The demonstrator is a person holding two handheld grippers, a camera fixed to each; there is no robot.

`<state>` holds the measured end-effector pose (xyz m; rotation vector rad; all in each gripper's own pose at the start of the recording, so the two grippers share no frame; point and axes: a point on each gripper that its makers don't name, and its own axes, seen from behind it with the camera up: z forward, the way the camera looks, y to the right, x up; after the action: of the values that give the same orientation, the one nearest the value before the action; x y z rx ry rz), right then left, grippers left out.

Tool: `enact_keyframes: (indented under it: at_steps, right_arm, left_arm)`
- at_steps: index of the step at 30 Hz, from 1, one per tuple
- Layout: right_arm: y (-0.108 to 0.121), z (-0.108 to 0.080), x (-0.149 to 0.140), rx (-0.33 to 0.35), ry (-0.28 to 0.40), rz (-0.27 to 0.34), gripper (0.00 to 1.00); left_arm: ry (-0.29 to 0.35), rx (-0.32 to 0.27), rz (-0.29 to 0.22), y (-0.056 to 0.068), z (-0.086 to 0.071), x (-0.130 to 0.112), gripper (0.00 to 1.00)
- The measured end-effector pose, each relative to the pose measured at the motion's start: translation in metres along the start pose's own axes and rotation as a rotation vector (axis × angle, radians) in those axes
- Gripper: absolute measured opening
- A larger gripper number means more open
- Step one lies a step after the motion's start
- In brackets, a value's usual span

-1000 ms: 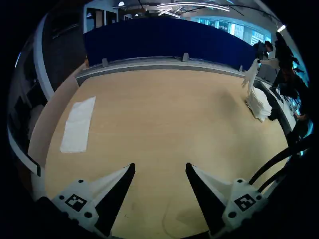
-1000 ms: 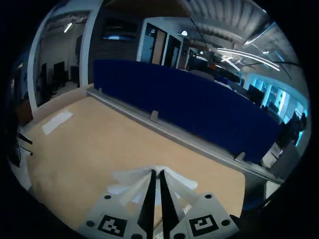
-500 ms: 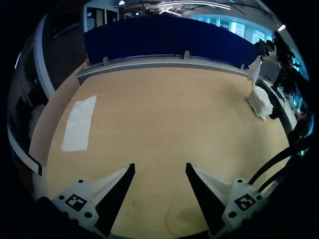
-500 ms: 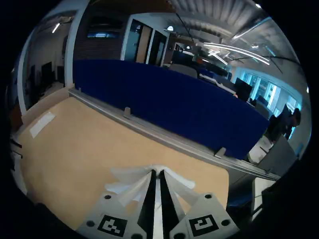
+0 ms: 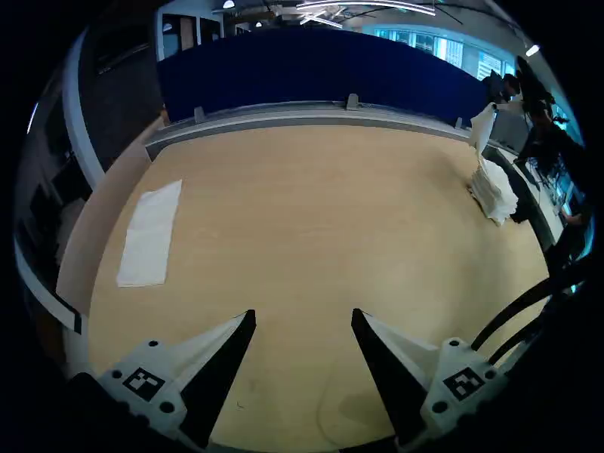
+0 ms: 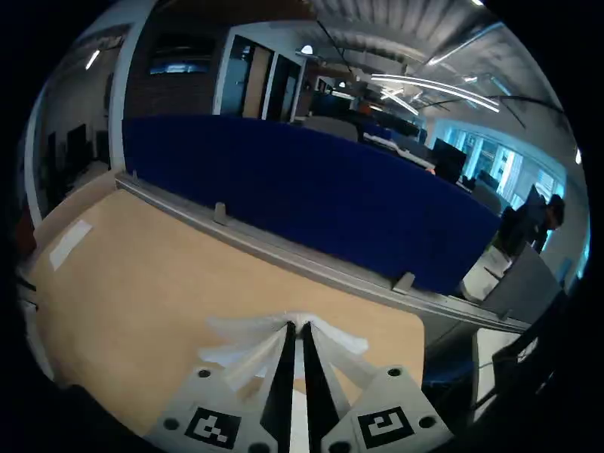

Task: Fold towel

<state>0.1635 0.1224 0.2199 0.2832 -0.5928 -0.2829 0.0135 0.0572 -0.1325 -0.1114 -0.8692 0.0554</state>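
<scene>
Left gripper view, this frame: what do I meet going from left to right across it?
Flat folded white towel → open left gripper, low in the middle → stack of folded white towels near the table's right edge.

A big wooden table point(image 5: 317, 211) lies under and ahead of the left gripper point(image 5: 303, 312). A long blue wall point(image 5: 317, 72) stands far ahead.

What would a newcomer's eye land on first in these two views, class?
In the left gripper view, a broad wooden table holds a folded towel at left and a stack of towels far right. The right tool pinches a white towel; the left tool gapes open.
</scene>
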Motion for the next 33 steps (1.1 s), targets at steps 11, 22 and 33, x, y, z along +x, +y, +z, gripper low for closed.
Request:
enact_keyframes:
  at_steps: [11, 22, 33]
  right_arm:
    - [0.009, -0.023, -0.039, -0.019, -0.041, 0.021, 0.07]
    - [0.025, -0.049, -0.115, -0.058, -0.136, 0.050, 0.07]
    - [0.032, -0.058, -0.189, -0.108, -0.227, 0.115, 0.07]
  left_arm:
    - [-0.003, -0.015, 0.012, 0.009, 0.002, 0.002, 0.94]
    - [-0.012, -0.032, 0.032, 0.020, 0.004, 0.001, 0.94]
    - [-0.017, -0.033, 0.047, 0.024, 0.002, -0.001, 0.94]
